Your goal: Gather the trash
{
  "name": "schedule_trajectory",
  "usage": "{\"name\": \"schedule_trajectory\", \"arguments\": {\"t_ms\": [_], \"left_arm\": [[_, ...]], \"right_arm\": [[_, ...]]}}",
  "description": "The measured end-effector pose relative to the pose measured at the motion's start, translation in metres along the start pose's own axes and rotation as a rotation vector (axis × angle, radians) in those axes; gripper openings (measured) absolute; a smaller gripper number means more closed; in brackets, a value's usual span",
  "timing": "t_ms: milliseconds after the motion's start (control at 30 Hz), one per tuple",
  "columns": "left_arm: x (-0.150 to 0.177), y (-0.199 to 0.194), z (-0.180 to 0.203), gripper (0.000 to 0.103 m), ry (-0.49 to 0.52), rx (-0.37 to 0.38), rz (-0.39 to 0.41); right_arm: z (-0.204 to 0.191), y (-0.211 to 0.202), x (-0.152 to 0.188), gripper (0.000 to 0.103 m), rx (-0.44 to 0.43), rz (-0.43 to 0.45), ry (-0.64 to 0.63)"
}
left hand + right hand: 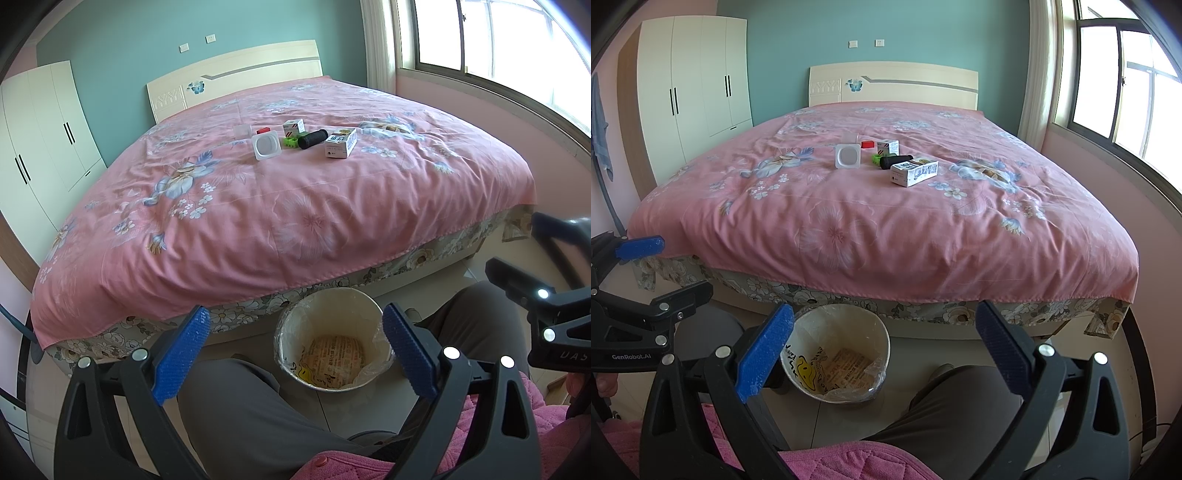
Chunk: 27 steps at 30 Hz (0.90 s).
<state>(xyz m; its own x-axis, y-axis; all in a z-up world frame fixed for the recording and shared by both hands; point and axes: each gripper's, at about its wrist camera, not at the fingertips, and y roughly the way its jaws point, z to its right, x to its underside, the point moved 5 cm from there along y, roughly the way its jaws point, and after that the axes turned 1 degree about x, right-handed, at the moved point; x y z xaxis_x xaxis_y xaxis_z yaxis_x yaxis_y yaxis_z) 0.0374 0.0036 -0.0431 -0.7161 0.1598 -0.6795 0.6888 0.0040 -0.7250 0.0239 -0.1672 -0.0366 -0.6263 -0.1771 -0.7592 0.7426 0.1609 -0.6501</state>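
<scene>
Left wrist view looks over a bed [295, 221] with a pink floral cover, with the left gripper [295, 354] held low at 6 o'clock; its 2 blue-padded fingers [184, 354] are spread wide with nothing between them. Past the gap, on the floor at the foot of the bed, stands a waste bin [332, 306] lined with a clear bag, printed paper lying at its bottom. It sits between the person's 2 grey-trousered knees [251, 406].

Trash is clustered on the cover toward 12 o'clock, well apart from both grippers: a white square tub [266, 146] tilted on its side, a green plastic piece [289, 143] just beside it, a black cylinder [312, 139] lying flat, a white carton [341, 142] at the 3 o'clock end of the group, a smaller box [294, 127] behind, a red item [263, 130] and a clear cup [242, 131] toward 9 o'clock.

Right wrist view shows the right gripper [886, 350] at 6 o'clock, jaws likewise wide apart and holding nothing. The bin lies just ahead of it at 7 o'clock from centre, and the same cluster sits on the bed at 12 o'clock. A white wardrobe [698, 88] stands at 10 o'clock, a window [1126, 85] at 2 o'clock
</scene>
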Motion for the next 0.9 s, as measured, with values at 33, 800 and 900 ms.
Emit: {"name": "schedule_trajectory", "arguments": {"t_ms": [33,800,900], "left_arm": [[0.000,0.000,0.000,0.096,0.000,0.000,-0.001],[-0.098,0.057,-0.062,0.096,-0.114,-0.029,0.002],[-0.128,0.079,-0.071,0.096,-0.118,-0.040,-0.008]], "right_arm": [[0.000,0.000,0.000,0.096,0.000,0.001,0.000],[0.026,0.057,-0.113,0.096,-0.027,0.023,-0.021],[0.034,0.079,-0.141,0.096,-0.041,0.010,0.012]]}}
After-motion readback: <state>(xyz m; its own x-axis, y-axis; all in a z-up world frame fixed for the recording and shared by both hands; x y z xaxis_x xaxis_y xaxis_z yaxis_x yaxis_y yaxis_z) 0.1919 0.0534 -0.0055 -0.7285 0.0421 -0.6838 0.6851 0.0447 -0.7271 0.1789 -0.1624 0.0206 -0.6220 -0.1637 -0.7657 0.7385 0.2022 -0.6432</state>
